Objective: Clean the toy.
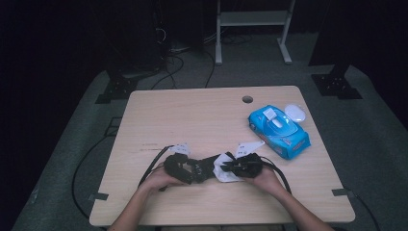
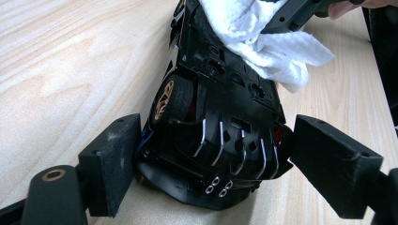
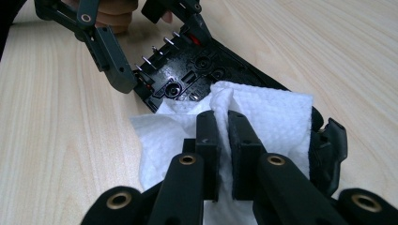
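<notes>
A black toy car (image 2: 220,103) lies underside up on the wooden table (image 1: 192,115), near the front edge. My left gripper (image 2: 216,140) is shut on the car's rear end, with a pad against each side. The orange-rimmed wheel (image 2: 171,96) sits just beyond the left pad. My right gripper (image 3: 224,122) is shut on a white wipe (image 3: 277,117), which is pressed onto the car's underside (image 3: 197,70). In the high view the two grippers meet over the car (image 1: 199,169), the left gripper (image 1: 195,171) from the left and the right gripper (image 1: 227,168) with the wipe (image 1: 221,172) from the right.
A blue pack of wipes (image 1: 279,130) lies at the table's right, with a white oval object (image 1: 295,113) just behind it. A cable hole (image 1: 247,99) is near the far edge. Cables trail from both grippers. A white frame (image 1: 252,19) stands on the floor behind.
</notes>
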`<action>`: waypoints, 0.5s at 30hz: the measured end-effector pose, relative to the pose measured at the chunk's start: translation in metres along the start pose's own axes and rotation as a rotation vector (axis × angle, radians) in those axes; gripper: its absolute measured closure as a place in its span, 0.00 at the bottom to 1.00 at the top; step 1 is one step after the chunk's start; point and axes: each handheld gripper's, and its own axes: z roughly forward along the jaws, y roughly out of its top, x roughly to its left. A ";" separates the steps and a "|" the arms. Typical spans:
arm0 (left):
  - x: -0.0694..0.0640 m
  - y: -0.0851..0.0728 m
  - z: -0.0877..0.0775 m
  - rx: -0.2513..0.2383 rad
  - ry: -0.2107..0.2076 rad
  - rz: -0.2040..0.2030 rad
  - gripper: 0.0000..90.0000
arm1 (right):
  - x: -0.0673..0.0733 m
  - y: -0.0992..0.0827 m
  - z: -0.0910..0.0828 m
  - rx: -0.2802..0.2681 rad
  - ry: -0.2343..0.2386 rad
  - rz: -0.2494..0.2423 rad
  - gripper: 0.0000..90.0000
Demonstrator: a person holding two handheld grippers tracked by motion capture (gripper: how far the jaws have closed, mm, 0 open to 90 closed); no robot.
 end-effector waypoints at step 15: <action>-0.016 0.007 0.001 0.009 0.130 0.221 0.19 | 0.004 -0.003 -0.003 -0.014 -0.007 -0.004 0.94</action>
